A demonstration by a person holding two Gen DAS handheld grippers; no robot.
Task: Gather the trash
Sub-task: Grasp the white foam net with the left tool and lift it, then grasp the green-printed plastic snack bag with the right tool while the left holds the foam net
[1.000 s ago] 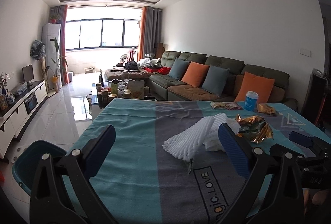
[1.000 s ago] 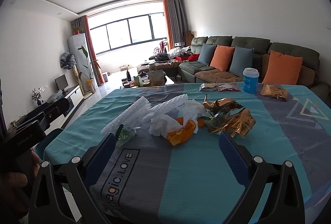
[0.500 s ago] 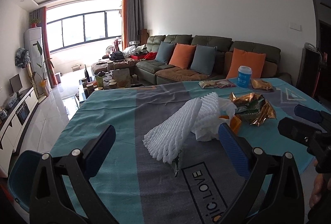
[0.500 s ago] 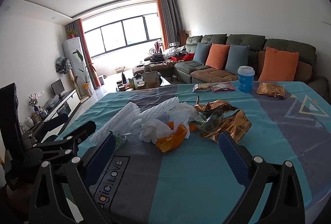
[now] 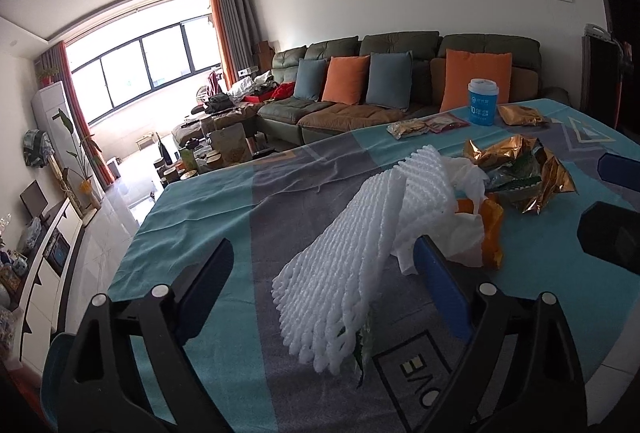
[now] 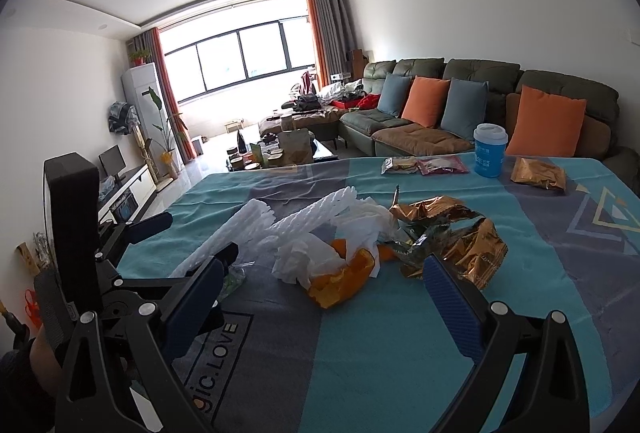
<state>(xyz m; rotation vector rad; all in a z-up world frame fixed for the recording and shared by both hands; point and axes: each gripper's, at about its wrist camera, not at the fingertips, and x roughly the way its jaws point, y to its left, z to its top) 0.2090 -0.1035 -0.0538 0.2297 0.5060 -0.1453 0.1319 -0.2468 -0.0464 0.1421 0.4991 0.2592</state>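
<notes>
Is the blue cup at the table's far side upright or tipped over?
Upright. The blue cup stands on its base on the tablecloth, white lid on top, beside flat snack packets.

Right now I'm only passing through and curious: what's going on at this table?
A person is clearing trash off the table, with tongs in each hand. Both the left tongs and the right tongs are open and hold nothing. The left pair is lined up on the white foam netting; the right pair faces the orange peel, crumpled tissue and gold wrappers. Nothing is picked up yet. A blue cup stands at the far edge.
</notes>
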